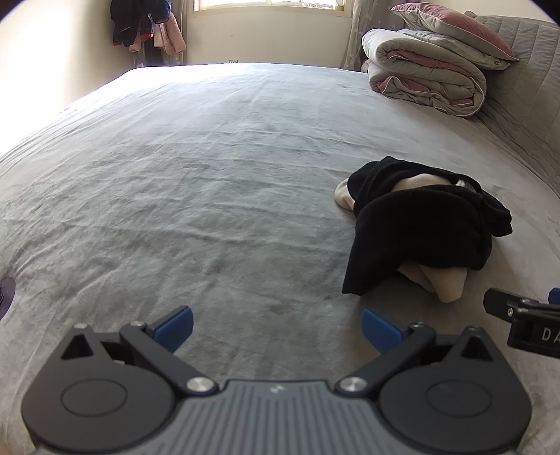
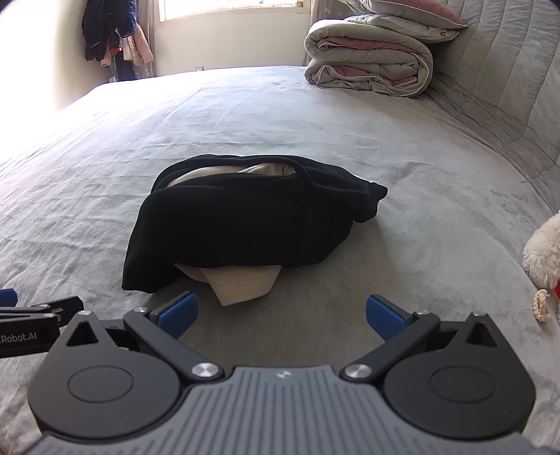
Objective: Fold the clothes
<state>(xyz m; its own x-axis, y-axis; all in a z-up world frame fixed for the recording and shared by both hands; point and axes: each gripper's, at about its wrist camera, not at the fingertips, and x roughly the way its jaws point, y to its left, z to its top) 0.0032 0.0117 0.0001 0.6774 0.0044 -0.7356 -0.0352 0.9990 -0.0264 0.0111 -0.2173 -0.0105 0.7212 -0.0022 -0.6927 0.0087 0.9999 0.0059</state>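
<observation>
A crumpled black garment (image 2: 245, 224) lies heaped on the grey bed (image 2: 105, 147), with a beige garment (image 2: 241, 285) poking out under its near edge and at its top. My right gripper (image 2: 280, 315) is open just in front of the beige cloth, with nothing between its blue pads. In the left wrist view the same pile (image 1: 420, 224) sits off to the right. My left gripper (image 1: 276, 329) is open over bare bedspread, well left of the pile. The right gripper's tip (image 1: 518, 315) shows at that view's right edge.
A folded grey and pink duvet (image 2: 371, 59) with a pillow on top sits at the far right by the padded headboard (image 2: 507, 87). A white plush toy (image 2: 542, 252) lies at the right edge. Clothes (image 2: 112, 31) hang in the far corner beside a bright window.
</observation>
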